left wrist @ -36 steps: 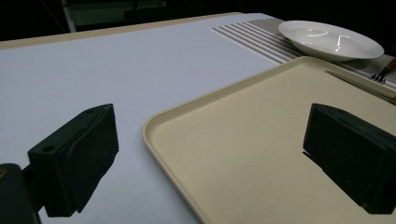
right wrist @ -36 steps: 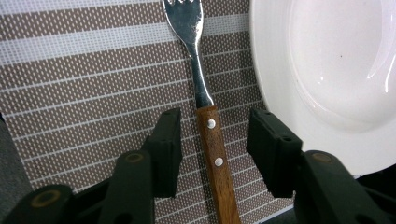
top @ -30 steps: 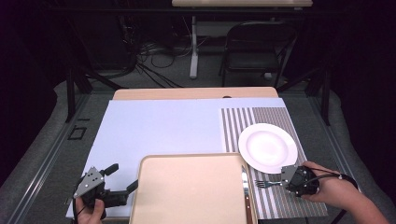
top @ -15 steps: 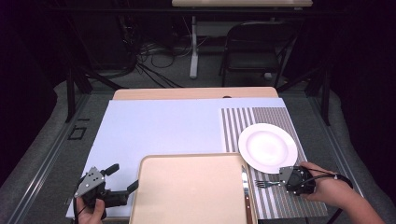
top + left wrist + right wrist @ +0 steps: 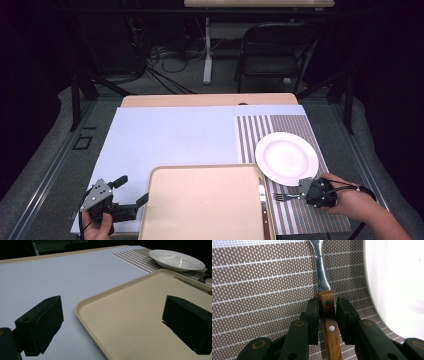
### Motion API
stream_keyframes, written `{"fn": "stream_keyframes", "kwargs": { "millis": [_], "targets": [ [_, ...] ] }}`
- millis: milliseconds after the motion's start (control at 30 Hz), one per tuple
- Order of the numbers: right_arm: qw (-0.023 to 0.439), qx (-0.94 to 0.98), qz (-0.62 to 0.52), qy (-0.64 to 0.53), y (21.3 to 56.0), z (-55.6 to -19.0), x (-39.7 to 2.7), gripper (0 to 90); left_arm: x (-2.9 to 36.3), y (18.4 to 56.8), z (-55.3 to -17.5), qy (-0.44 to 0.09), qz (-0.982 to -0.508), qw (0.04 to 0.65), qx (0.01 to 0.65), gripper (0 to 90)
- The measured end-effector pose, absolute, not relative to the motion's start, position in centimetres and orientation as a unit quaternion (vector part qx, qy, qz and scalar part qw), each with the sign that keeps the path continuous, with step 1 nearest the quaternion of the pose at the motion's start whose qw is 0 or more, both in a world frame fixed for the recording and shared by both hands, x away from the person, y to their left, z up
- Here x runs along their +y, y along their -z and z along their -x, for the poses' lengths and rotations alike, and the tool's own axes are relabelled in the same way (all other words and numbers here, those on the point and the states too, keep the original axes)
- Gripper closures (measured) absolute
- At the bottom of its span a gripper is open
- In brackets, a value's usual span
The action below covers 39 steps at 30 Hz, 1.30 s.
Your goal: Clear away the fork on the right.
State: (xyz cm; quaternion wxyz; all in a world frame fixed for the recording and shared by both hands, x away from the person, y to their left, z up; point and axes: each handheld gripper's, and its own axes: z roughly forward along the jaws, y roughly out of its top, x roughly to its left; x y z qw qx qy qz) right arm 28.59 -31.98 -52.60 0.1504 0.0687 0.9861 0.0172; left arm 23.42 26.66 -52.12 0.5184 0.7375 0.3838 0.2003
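A fork [image 5: 284,196] with a wooden handle [image 5: 327,305] lies on the striped placemat [image 5: 280,130], just in front of the white plate [image 5: 286,158]. My right gripper [image 5: 301,193] points left along the fork. Its jaws have just been closing around the handle in the right gripper view [image 5: 327,308]. The left pad is at the wood and a thin gap shows at the right pad. My left gripper [image 5: 133,190] rests at the tan tray's [image 5: 205,210] left front corner, open and holding nothing, its jaws [image 5: 112,322] spread wide over the tray's corner.
A knife [image 5: 262,192] lies along the tray's right edge. The plate's rim [image 5: 397,285] sits close beside the right gripper. A light blue mat [image 5: 175,135] covers the table's left and middle. A dark chair [image 5: 277,50] stands beyond the far edge.
My right hand has edged a little to the left along the fork. The left gripper, tray and plate have not moved.
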Motion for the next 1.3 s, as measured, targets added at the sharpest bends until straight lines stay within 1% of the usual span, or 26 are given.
{"fn": "stream_keyframes", "kwargs": {
  "millis": [167,200,233,333,567,633,700,733,800,833,867,1000,1100,1167,1300],
  "targets": [
    [0.144,0.987,-0.064,-0.002,52.6,-28.6,-31.7,75.8,26.7,52.1,-23.4,-0.200,-0.737,0.519,0.384,3.4],
    [0.145,0.988,-0.053,0.017,52.3,-28.7,-31.5,76.3,26.6,52.1,-23.4,-0.200,-0.737,0.519,0.384,3.4],
    [0.136,0.989,-0.062,0.018,52.4,-28.6,-31.4,76.3,26.6,52.1,-23.4,-0.200,-0.737,0.519,0.384,3.4],
    [0.143,0.988,-0.058,-0.001,52.7,-28.6,-31.5,76.5,26.6,52.2,-23.4,-0.200,-0.736,0.520,0.384,3.4],
    [0.144,0.988,-0.053,0.007,52.6,-28.5,-31.4,77.0,26.6,52.2,-23.5,-0.201,-0.736,0.520,0.383,3.4],
    [0.150,0.987,-0.050,0.015,52.5,-28.5,-31.3,77.3,26.6,52.2,-23.5,-0.201,-0.736,0.520,0.384,3.4],
    [0.151,0.987,-0.046,0.022,52.4,-28.6,-31.3,77.4,26.6,52.2,-23.5,-0.201,-0.736,0.520,0.384,3.4],
    [0.142,0.989,-0.050,0.013,52.5,-28.6,-31.3,77.5,26.6,52.2,-23.5,-0.202,-0.736,0.521,0.383,3.4],
    [0.146,0.988,-0.052,0.010,52.6,-28.5,-31.3,77.6,26.6,52.2,-23.5,-0.200,-0.736,0.520,0.384,3.4],
    [0.156,0.986,-0.046,0.023,52.4,-28.5,-31.2,77.7,26.7,52.2,-23.5,-0.200,-0.736,0.520,0.385,3.4],
    [0.148,0.988,-0.049,0.015,52.5,-28.5,-31.3,77.7,26.7,52.2,-23.5,-0.200,-0.736,0.520,0.385,3.4],
    [0.160,0.985,-0.056,0.013,52.5,-28.3,-31.3,77.7,26.7,52.2,-23.5,-0.201,-0.737,0.518,0.384,3.4],
    [0.152,0.986,-0.063,0.008,52.4,-28.1,-31.3,77.8,26.7,52.2,-23.5,-0.200,-0.737,0.518,0.384,3.4],
    [0.162,0.985,-0.066,-0.001,52.1,-27.9,-31.4,77.8,26.7,52.2,-23.5,-0.201,-0.735,0.520,0.385,3.4],
    [0.165,0.984,-0.067,-0.021,51.4,-27.5,-31.4,77.9,26.7,52.2,-23.5,-0.201,-0.735,0.520,0.385,3.4]
  ]
}}
